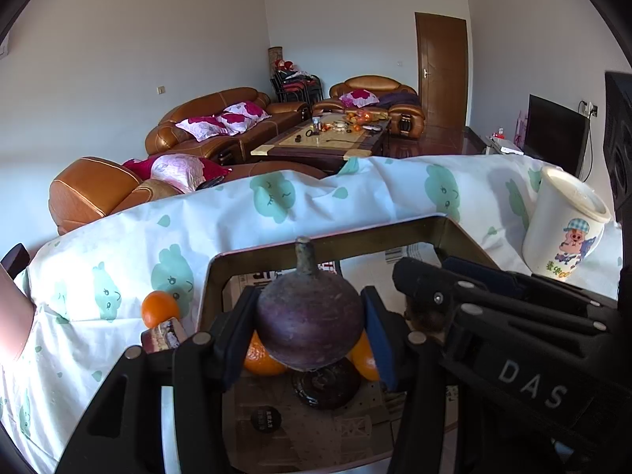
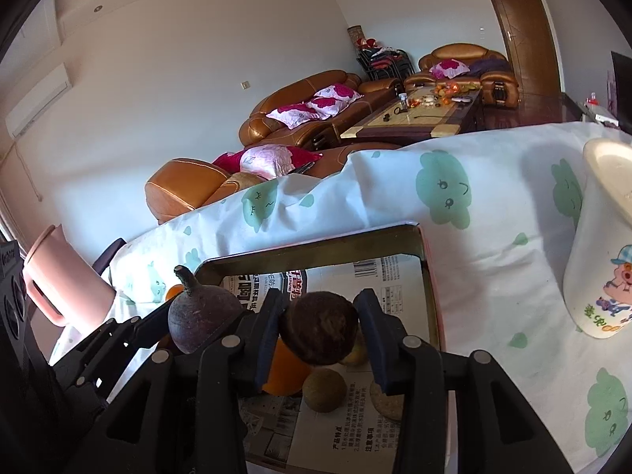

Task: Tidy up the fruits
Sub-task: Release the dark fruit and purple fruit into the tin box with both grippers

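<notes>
Purple and stemmed, a mangosteen sat clamped in my left gripper above the tray; my right gripper squeezed a brown fruit near its right edge.

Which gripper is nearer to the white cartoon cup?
Right. The right gripper, holding a brown fruit over the tray, is nearer the cup; the left gripper is farther away.

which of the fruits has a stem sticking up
The dark purple fruit held in the left gripper; a stubby stem rises from its top. The brown fruit in the right gripper shows none.
</notes>
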A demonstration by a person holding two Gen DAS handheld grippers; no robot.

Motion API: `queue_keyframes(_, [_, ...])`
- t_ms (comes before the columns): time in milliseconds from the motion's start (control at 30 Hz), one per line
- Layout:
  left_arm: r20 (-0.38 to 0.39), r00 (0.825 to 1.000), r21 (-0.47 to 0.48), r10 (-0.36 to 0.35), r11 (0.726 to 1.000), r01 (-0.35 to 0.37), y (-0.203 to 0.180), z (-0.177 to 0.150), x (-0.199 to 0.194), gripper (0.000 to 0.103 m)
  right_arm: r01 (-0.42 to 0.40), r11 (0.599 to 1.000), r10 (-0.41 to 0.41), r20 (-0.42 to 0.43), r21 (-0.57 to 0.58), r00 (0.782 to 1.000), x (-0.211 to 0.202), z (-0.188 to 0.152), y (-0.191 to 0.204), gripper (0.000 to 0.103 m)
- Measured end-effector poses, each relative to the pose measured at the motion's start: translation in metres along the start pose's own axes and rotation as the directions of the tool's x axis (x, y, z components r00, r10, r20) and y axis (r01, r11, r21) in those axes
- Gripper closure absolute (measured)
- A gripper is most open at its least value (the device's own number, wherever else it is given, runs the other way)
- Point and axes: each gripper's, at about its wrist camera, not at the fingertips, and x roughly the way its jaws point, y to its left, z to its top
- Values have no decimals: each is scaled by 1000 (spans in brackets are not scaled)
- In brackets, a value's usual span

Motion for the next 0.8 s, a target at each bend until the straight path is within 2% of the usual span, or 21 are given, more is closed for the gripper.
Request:
queue_keyframes(167, [5,1000,-15,-14,1000,14,1,1,-4,45,-47,999,46,54,23,997,-13,3,1,56])
queue_keyframes(200, [12,1000,-17,-12,1000,12,2,1,-7,40,-47,999,45,76,23,996,-17,4,2,50])
queue_keyframes(267, [47,999,-27,2,1000,-1,2,2,-16,24,-35,999,31,127,28,991,-26,5,2,38])
queue_keyframes(300, [71,997,-33,4,999,-1,3,3,-22,9,-26,999,21,155,32,988,-31,5,2,33])
queue_keyframes(333, [96,995,-40,4,999,0,3,3,-27,0,-18,999,11,179,38,984,-35,6,1,32])
queue_keyframes(400, [134,991,-50,-1,999,7,4,4,-37,0,1,999,-13,216,54,976,-42,7,0,30])
queue_keyframes(467, [135,991,-46,-2,999,9,5,5,-42,0,22,998,-35,231,59,972,-45,7,-2,30])
queue_keyframes(800, [133,987,-65,86,995,-78,21,-5,-52,0,62,997,-69,238,36,969,-48,1,2,30])
